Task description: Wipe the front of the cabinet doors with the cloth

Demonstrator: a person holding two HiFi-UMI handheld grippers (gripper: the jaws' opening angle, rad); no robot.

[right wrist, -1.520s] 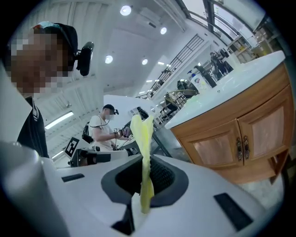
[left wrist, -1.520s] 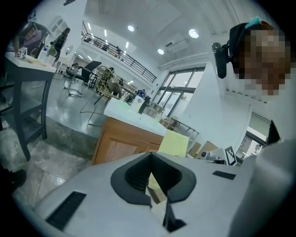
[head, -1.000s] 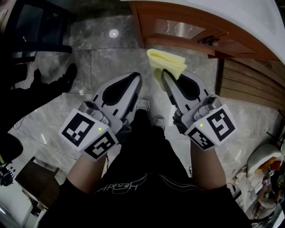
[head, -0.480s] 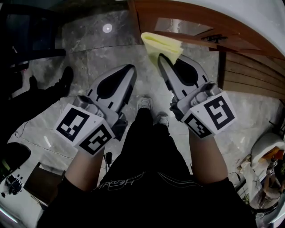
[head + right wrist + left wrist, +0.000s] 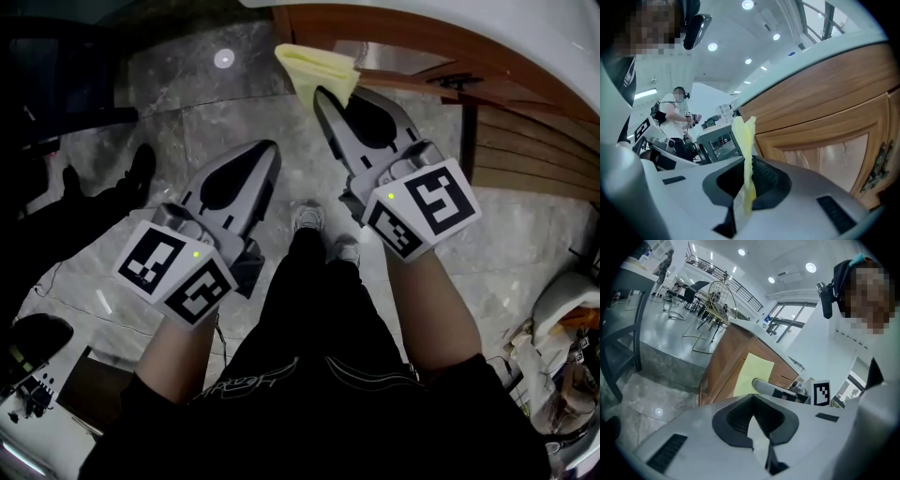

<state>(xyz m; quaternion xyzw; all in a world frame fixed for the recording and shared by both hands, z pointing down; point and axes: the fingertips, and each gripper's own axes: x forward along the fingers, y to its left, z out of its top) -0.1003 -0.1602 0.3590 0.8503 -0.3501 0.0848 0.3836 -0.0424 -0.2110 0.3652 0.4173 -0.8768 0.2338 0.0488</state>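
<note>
Right gripper (image 5: pixel 321 94): jaws clamped on a yellow cloth (image 5: pixel 314 66). In the right gripper view the cloth stands edge-on between the jaws and rises above their tips, with a shorter part hanging below the pinch.

Location of cloth: held up at the left end of the wooden cabinet door (image 5: pixel 834 150), near the corner of the cabinet under the pale countertop (image 5: pixel 820 51). In the head view the cloth overlaps the cabinet's edge. In the right gripper view it sits to the left of the glossy door panel and is not laid flat on it. Contact with the wood cannot be confirmed from any view.

Left gripper (image 5: pixel 270 147): jaws together, nothing between them — held lower and to the left of the right gripper, over the grey marble floor (image 5: pixel 187 122), clear of the cabinet.

Door hardware: a dark metal handle (image 5: pixel 452 81) is on the door to the right of the cloth, well apart from it.

The person's two pale shoes (image 5: pixel 306 217) show on the floor between the two forearms.
</note>
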